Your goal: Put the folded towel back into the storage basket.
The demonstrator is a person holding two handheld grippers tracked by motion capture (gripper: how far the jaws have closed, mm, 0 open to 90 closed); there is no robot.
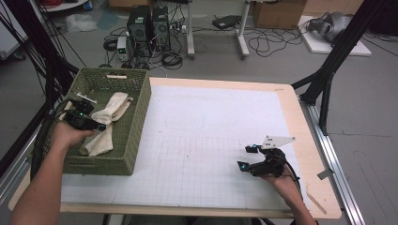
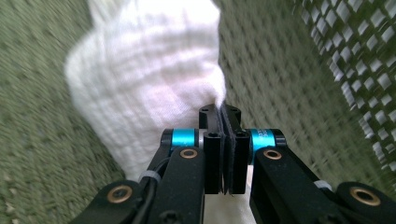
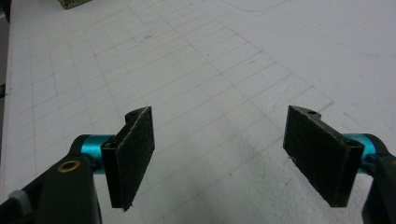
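Lying in the olive-green woven rectangular basket [image 1: 136, 117], cream-white crinkled cotton cloth [image 2: 144, 84], left gripper [image 2: 223, 140] jaws pinched on its edge, right gripper [image 3: 229, 154] jaws wide over gridded white worktop [image 3: 210, 60].

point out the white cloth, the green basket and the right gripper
white cloth [image 2: 149, 79], left gripper view, on its bunched middle
green basket [image 1: 141, 110], high view, on its right wall
right gripper [image 3: 219, 158], right gripper view, midway between its open pads

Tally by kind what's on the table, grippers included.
Green basket: 1
Cream cloth in the basket: 1
Grippers: 2, the left gripper shut on the cloth, the right gripper open over the white mat
Total: 4
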